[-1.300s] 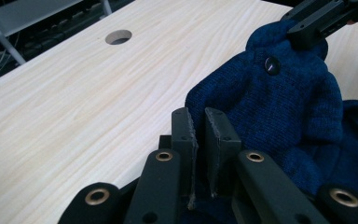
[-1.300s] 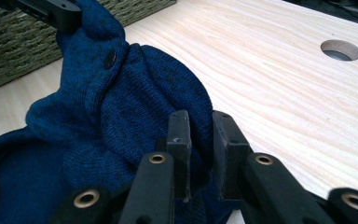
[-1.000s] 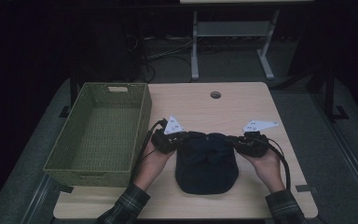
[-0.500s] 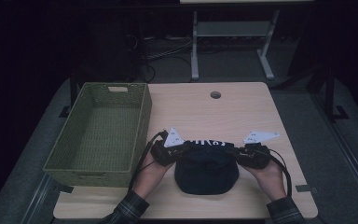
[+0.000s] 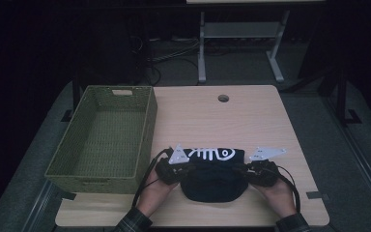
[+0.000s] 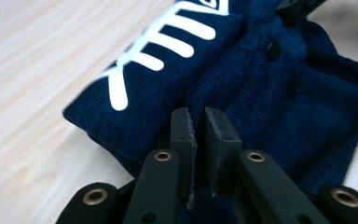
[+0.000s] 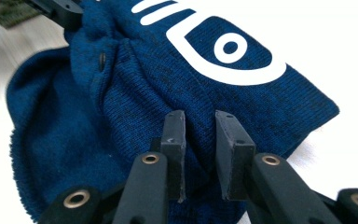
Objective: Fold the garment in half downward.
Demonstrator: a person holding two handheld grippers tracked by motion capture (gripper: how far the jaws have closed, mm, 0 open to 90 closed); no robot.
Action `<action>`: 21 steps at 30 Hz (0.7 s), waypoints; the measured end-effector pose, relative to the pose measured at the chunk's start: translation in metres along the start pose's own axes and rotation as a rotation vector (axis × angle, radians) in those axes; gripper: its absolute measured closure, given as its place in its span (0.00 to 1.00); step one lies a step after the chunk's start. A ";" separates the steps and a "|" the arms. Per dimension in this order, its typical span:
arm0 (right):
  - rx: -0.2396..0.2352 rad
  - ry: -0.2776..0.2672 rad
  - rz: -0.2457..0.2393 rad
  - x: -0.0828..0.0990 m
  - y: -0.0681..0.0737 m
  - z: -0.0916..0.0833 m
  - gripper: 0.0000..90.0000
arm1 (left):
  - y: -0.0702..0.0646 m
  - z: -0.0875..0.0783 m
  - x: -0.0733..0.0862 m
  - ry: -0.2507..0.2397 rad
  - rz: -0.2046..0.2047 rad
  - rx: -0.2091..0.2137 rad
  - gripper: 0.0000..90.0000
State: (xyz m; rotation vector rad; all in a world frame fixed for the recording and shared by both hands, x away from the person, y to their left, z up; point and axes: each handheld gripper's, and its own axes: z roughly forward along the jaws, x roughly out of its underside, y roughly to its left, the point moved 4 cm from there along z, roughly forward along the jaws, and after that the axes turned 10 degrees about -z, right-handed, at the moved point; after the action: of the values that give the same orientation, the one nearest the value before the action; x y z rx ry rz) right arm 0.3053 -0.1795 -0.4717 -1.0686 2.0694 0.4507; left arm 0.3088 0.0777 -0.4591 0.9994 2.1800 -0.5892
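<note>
High view: your left gripper (image 5: 186, 170) and right gripper (image 5: 244, 170) flank the dark blue knit garment (image 5: 213, 176), which lies on the bench (image 5: 251, 116) toward its 6 o'clock edge. A second ago it was a plain dark mound; now its far fold lies flat and shows a white fish-bone print (image 5: 211, 154). Both your hands have come nearer your edge. The green basket (image 5: 107, 136) at 9 o'clock has not moved.

Left gripper view: your jaws are nearly closed, pinching the fabric edge.

Right gripper view: your jaws stand a little wider, a fold of knit between them; whether they press it, I cannot tell.
</note>
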 end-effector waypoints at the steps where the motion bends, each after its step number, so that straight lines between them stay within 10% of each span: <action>1: 0.002 0.004 -0.012 0.000 0.000 0.002 0.83 | -0.001 0.000 0.002 0.001 -0.011 0.007 0.91; 10: -0.015 0.004 -0.006 -0.001 -0.006 0.013 0.80 | -0.002 -0.004 0.006 -0.014 -0.045 0.024 0.90; 21: -0.052 -0.140 0.066 -0.019 -0.011 -0.037 0.62 | -0.001 -0.037 -0.016 -0.125 -0.076 0.053 0.64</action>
State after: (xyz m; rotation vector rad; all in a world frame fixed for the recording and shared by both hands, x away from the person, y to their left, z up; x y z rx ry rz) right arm 0.3042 -0.1979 -0.4333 -0.9727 1.9827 0.5986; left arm 0.3020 0.0922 -0.4219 0.8849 2.1087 -0.7290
